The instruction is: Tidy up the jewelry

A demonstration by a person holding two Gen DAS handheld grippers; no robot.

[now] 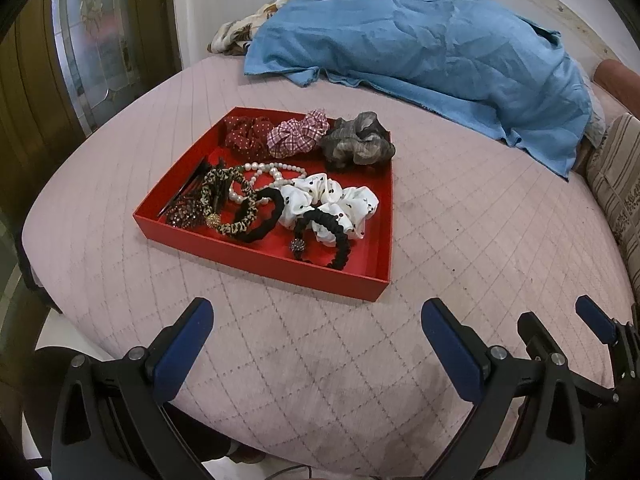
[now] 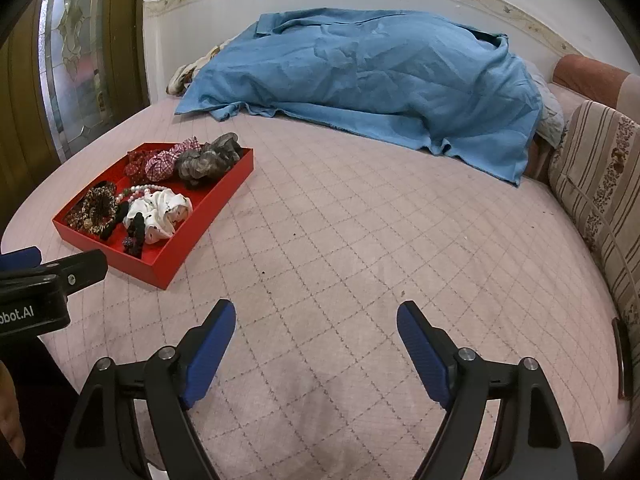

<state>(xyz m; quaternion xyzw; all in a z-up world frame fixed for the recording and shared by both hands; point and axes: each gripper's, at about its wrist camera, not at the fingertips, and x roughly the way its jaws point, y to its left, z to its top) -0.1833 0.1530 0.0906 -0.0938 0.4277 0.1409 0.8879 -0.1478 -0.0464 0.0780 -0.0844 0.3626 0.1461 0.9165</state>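
Note:
A red tray (image 1: 256,258) (image 2: 172,268) sits on the pink quilted bed. It holds several scrunchies: a dark red dotted one (image 1: 246,136), a pink checked one (image 1: 298,134), a grey one (image 1: 358,142) and a white spotted one (image 1: 332,202). A pearl necklace (image 1: 264,172), black hair ties (image 1: 326,240), a leopard-print band (image 1: 232,204) and dark hair clips (image 1: 188,196) lie beside them. My left gripper (image 1: 316,320) is open and empty, just in front of the tray. My right gripper (image 2: 316,322) is open and empty over bare quilt, right of the tray.
A blue cloth (image 1: 420,48) (image 2: 360,84) covers a heap at the far side of the bed. Striped cushions (image 2: 600,184) line the right edge. A glass-panelled door (image 2: 76,48) stands at the left. The left gripper also shows in the right wrist view (image 2: 52,276).

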